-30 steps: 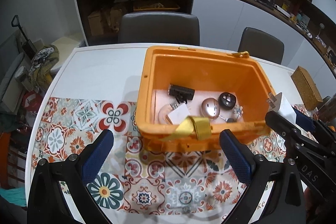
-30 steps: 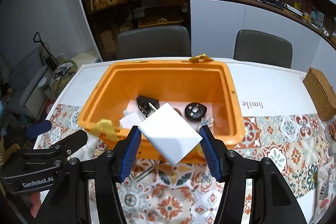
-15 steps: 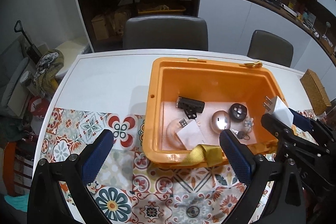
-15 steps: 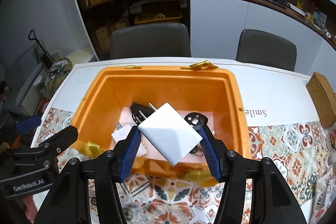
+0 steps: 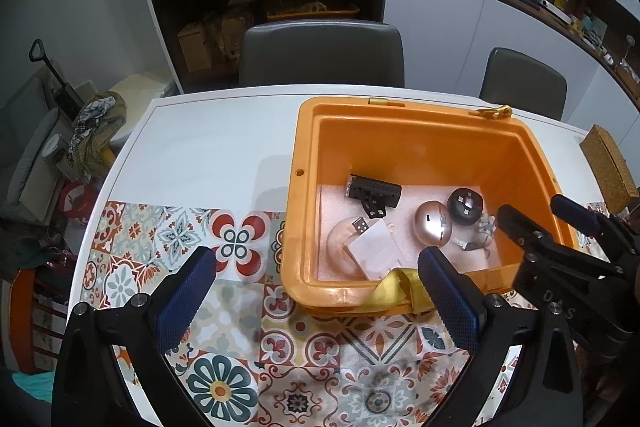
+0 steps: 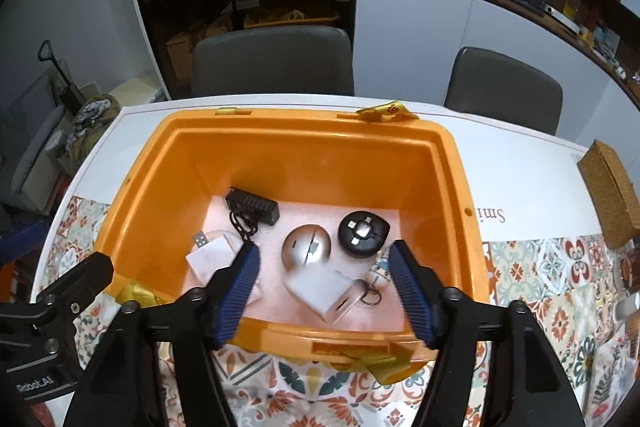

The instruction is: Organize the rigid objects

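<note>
Orange bin (image 5: 420, 155), left wrist view: an open-topped plastic container standing on a white table (image 5: 208, 147), its near edge overlapping a patterned tile mat (image 5: 256, 327). On the pale foam floor lie a black clip device (image 5: 374, 191), a silver puck (image 5: 433, 223), a round black hub (image 5: 465, 201) and a white adapter (image 5: 376, 251) resting over a translucent disc. A yellow strap (image 5: 396, 287) drapes over the near rim. The left gripper (image 5: 316, 295) hangs low over the mat just short of that rim, its blue-padded fingers spread wide with nothing between them. The right gripper (image 5: 548, 215) reaches over the bin's right wall, fingers parted. Bare table lies left of and behind the bin; a woven box (image 5: 608, 167) sits near the right table edge.

Right wrist view: the orange bin (image 6: 312, 147) fills the centre, and the right gripper (image 6: 324, 271) is poised above its near rim, fingers apart and empty. Directly below, on the foam, lies a white charger block (image 6: 320, 291), touching a small keyring figure (image 6: 378, 273) at its right. The silver puck (image 6: 306, 247), round black hub (image 6: 363, 233), black clip device (image 6: 252, 207) and white adapter (image 6: 210, 257) lie farther in, with the back half of the floor uncovered. The left gripper (image 6: 76, 283) shows at lower left, outside the bin's wall.
</note>
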`<action>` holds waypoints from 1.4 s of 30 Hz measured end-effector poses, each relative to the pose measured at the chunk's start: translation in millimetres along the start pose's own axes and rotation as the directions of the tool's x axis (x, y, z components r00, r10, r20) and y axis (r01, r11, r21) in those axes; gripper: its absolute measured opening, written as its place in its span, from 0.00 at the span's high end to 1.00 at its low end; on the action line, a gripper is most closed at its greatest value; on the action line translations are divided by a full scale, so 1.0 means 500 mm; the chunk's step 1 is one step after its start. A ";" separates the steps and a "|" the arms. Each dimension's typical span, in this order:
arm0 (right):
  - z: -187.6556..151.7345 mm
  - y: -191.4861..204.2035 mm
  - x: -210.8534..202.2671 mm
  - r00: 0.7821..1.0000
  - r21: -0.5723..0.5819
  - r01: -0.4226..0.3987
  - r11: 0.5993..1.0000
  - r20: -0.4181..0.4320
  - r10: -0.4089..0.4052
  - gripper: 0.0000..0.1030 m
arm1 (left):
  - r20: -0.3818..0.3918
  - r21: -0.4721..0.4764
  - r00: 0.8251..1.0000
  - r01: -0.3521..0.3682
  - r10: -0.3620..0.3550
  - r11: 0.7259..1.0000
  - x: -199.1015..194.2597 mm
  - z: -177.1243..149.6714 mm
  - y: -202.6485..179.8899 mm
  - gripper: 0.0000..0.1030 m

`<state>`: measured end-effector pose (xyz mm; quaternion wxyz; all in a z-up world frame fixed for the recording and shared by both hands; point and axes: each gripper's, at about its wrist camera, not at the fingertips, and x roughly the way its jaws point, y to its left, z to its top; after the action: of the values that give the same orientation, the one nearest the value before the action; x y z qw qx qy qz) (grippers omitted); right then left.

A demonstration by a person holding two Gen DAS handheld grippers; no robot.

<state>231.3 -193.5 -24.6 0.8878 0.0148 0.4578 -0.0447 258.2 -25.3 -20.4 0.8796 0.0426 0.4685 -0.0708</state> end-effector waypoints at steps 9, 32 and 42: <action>-0.028 -0.010 -0.065 0.999 0.012 0.031 0.999 0.014 -0.032 0.26 | 0.033 0.007 0.999 -0.008 0.008 1.000 -0.046 -0.018 -0.003 0.00; -0.166 -0.055 -0.280 0.995 0.042 0.046 0.998 0.088 -0.050 0.13 | 0.096 0.058 0.995 0.019 -0.024 0.998 -0.206 -0.143 -0.046 0.00; -0.234 -0.075 -0.297 0.999 0.070 0.031 0.997 0.042 -0.034 0.13 | 0.058 0.063 0.998 0.031 -0.035 0.997 -0.215 -0.203 -0.059 0.00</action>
<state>47.3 -213.3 28.7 0.8956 0.0372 0.4369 -0.0754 111.0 -30.9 12.2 0.8901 0.0602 0.4404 -0.1012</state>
